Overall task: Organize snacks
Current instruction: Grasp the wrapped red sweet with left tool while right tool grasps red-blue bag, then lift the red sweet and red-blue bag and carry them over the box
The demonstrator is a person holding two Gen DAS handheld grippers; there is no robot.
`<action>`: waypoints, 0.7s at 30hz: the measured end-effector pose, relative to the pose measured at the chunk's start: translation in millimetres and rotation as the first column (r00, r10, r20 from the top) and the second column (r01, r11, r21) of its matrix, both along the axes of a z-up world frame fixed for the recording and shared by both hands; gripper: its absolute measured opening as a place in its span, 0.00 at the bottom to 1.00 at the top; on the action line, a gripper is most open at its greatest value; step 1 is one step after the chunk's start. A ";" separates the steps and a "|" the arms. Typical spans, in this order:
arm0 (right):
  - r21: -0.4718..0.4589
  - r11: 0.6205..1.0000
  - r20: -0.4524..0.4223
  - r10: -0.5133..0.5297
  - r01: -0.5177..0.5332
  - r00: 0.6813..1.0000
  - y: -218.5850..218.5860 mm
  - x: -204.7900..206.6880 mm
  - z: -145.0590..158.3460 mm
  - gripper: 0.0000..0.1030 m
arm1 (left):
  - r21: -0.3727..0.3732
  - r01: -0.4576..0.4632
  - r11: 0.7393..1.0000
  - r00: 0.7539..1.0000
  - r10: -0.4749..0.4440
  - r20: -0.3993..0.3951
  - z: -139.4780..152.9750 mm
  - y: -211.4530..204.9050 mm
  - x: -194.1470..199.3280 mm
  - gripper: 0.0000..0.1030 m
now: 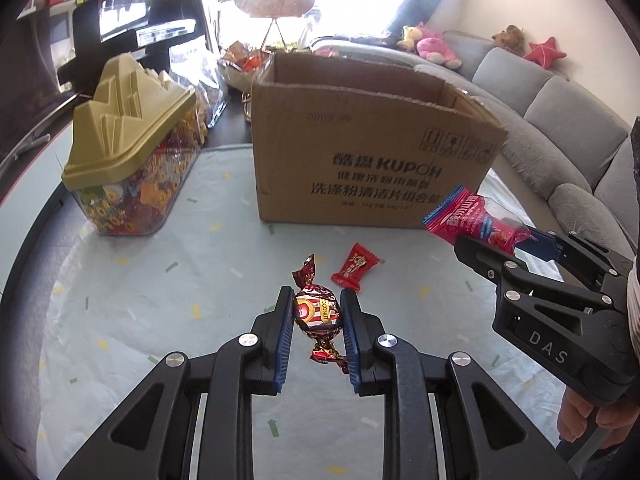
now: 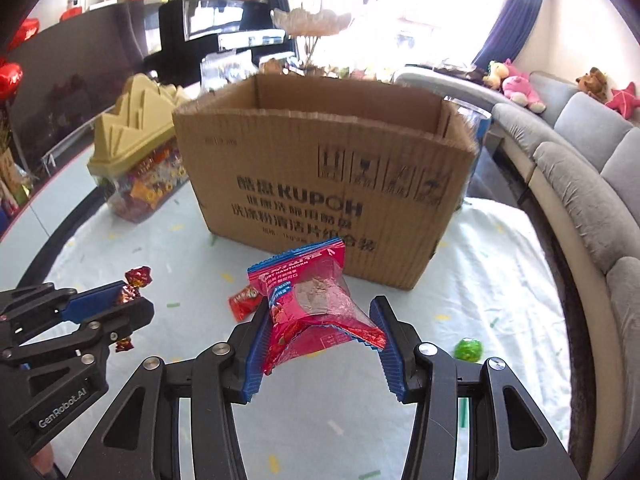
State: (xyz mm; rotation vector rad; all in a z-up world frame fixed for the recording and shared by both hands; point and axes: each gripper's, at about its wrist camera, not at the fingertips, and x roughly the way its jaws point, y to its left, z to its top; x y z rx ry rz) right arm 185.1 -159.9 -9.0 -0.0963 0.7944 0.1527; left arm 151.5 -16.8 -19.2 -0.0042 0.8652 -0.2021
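My left gripper [image 1: 316,304] is shut on a round red-and-gold foil-wrapped candy [image 1: 317,313] and holds it above the table; it also shows in the right wrist view [image 2: 130,292]. My right gripper [image 2: 320,312] is shut on a pink-and-blue hawthorn snack packet [image 2: 316,300], held in front of the open cardboard box [image 2: 320,184]. The packet also shows in the left wrist view [image 1: 472,220], with the box [image 1: 368,152] behind it. A small red candy wrapper [image 1: 354,267] lies on the table between the grippers, and shows in the right wrist view [image 2: 244,302] too.
A clear snack container with a tan sculpted lid [image 1: 128,152] stands left of the box. A green candy [image 2: 468,349] lies on the table cloth at the right. A grey sofa [image 2: 580,168] curves along the right side. A dark piano [image 1: 132,28] stands behind.
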 end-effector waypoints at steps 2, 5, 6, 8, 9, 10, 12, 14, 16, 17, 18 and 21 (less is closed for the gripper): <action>0.009 1.000 0.015 -0.004 0.004 1.000 -0.6 -4.7 7.9 0.48 | -0.003 0.004 1.000 1.000 -0.004 0.017 8.0 -1.6 -3.7 0.23; 0.015 1.000 0.043 -0.016 0.015 0.999 -3.3 -12.2 20.2 0.48 | -0.008 0.011 1.000 0.999 -0.011 0.045 20.4 -1.1 -5.7 0.23; 0.019 1.000 0.051 -0.020 0.019 0.998 -4.0 -14.2 24.1 0.48 | -0.012 0.012 1.000 0.998 -0.012 0.056 25.3 -1.1 -6.8 0.23; 0.029 0.999 0.068 -0.029 0.027 0.997 -4.6 -18.1 31.2 0.48 | -0.012 0.017 1.000 0.997 -0.016 0.073 32.4 -0.9 -7.6 0.23; 0.032 0.999 0.077 -0.033 0.031 0.996 -5.1 -20.0 34.5 0.48 | -0.011 0.018 1.000 0.996 -0.017 0.083 36.1 -1.0 -7.7 0.23; 0.039 0.999 0.088 -0.039 0.036 0.995 -5.9 -21.7 38.7 0.48 | -0.013 0.019 1.000 0.995 -0.018 0.094 40.9 -0.9 -7.8 0.23; 0.045 0.998 0.104 -0.047 0.042 0.993 -5.1 -23.5 44.2 0.48 | -0.015 0.021 1.000 0.993 -0.019 0.113 46.8 0.1 -5.8 0.23; 0.049 0.997 0.121 -0.057 0.052 0.991 -5.7 -25.4 50.7 0.48 | -0.017 0.023 1.000 0.991 -0.020 0.133 55.7 0.3 -4.2 0.23; 0.059 0.997 0.135 -0.063 0.055 0.989 -5.6 -26.0 56.7 0.48 | -0.017 0.026 1.000 0.988 -0.023 0.151 63.7 -0.9 -2.7 0.23; 0.063 0.996 0.143 -0.065 0.057 0.988 -5.9 -26.2 60.5 0.48 | -0.015 0.028 0.999 0.987 -0.025 0.161 67.2 -1.1 -1.6 0.23; 0.065 0.996 0.151 -0.067 0.058 0.986 -6.1 -26.5 63.9 0.48 | -0.013 0.029 1.000 0.985 -0.026 0.173 71.9 -1.3 -0.2 0.23; 0.075 0.995 0.176 -0.076 0.063 0.981 -7.2 -25.8 74.7 0.48 | -0.010 0.030 0.999 0.980 -0.028 0.197 82.0 -1.7 4.5 0.23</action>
